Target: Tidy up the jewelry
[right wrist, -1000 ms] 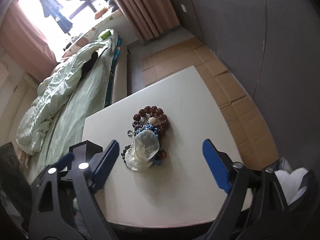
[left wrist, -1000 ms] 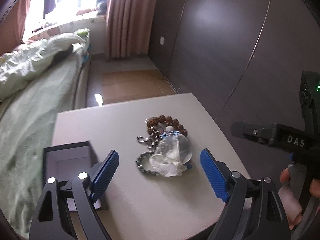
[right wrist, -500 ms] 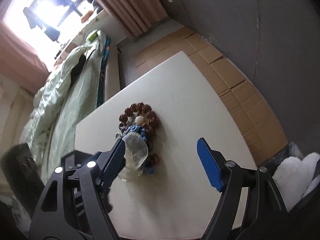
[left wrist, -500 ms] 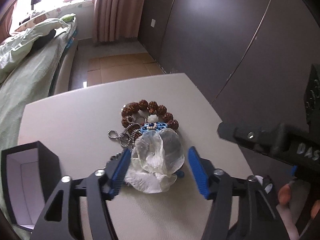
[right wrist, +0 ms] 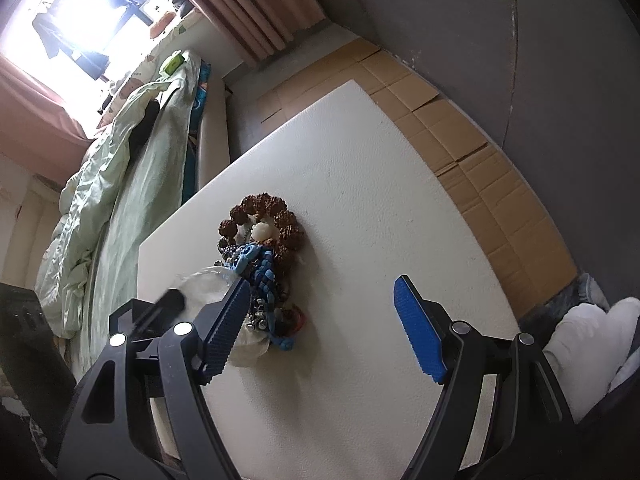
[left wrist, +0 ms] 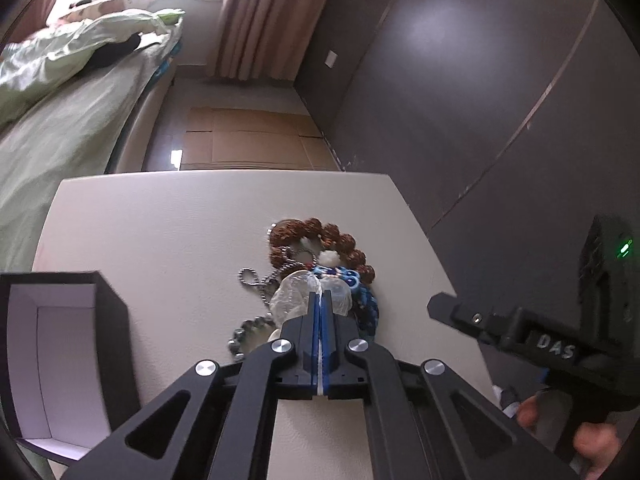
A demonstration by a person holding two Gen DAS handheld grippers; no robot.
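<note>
Item: jewelry pile [left wrist: 320, 280] at mid-tabotop position on the white tabletop [left wrist: 180, 220], open dark box [left wrist: 60, 344] to its left. Change: left claw [left wrist: 320, 300], wide apart 1 second ago, is now clamped on the clear plastic pouch [left wrist: 296, 294] atop the pile, so a lift toward the box looks ready. Right claw [right wrist: 320, 322] spread, empty, beside the pile. Legible writing: "DAS" on the right tool.

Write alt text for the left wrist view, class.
The left gripper is shut on a clear plastic bag atop a jewelry pile, by a brown bead bracelet, on a white table. An open dark box sits at left.
</note>
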